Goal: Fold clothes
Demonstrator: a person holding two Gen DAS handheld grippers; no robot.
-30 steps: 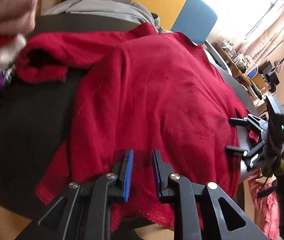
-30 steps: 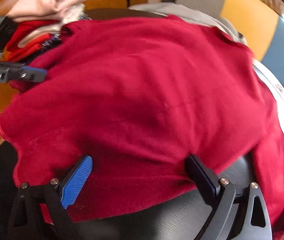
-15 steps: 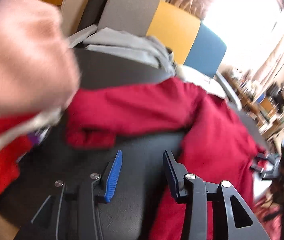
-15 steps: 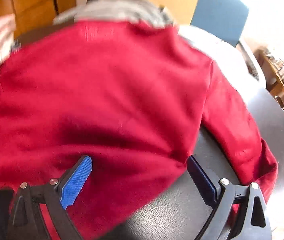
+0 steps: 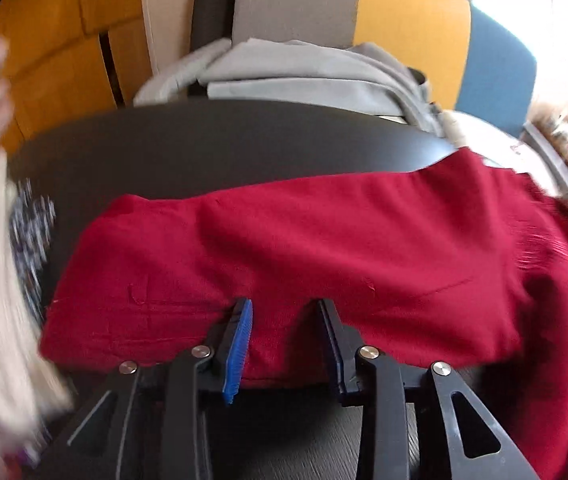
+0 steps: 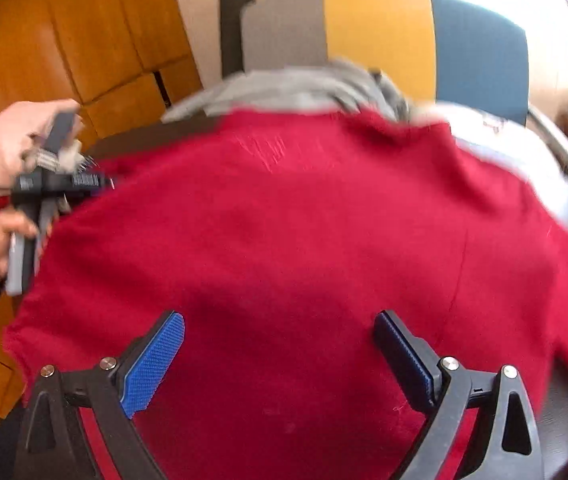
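Red sweater (image 5: 324, 256) spread on dark table (image 5: 204, 148). Left gripper (image 5: 284, 320) closing over sleeve, pads seemingly not yet pinching cloth. Right gripper (image 6: 280, 344) spread wide above sweater body, holding nothing.

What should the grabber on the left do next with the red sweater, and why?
Probably dip down and pinch the near edge of the red sweater. The left gripper hangs just over that edge, its jaws closing with cloth showing between them but not gripped. The right gripper is wide open over the sweater's middle, holding nothing, so no fold can start yet.
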